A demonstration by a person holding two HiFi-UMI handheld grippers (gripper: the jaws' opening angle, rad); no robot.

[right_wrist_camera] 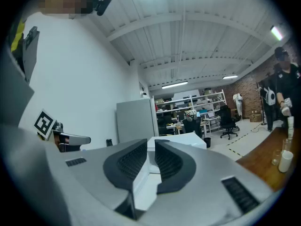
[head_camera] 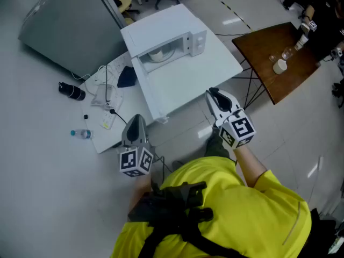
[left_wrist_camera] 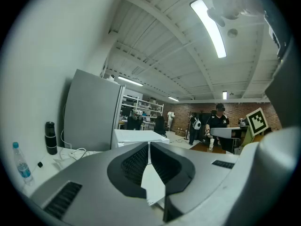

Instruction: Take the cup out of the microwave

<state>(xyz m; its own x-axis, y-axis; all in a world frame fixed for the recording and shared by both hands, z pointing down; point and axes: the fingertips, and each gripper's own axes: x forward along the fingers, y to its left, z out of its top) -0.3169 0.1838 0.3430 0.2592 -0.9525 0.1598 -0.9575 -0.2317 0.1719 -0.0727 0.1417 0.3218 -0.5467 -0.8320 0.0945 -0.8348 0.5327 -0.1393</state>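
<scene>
A white microwave stands on a white table. Its front opening faces me, and a pale round thing shows inside; I cannot make out whether it is the cup. My left gripper hovers off the table's near edge, shut and empty. My right gripper hangs at the near right edge, also shut with nothing in it. In the left gripper view the gripper points level at the microwave. In the right gripper view the gripper points at it too.
On the table's left end lie a black flask, a water bottle, cables and a dark cloth. A grey cabinet stands behind. A brown table at right holds a white cup. People stand far off.
</scene>
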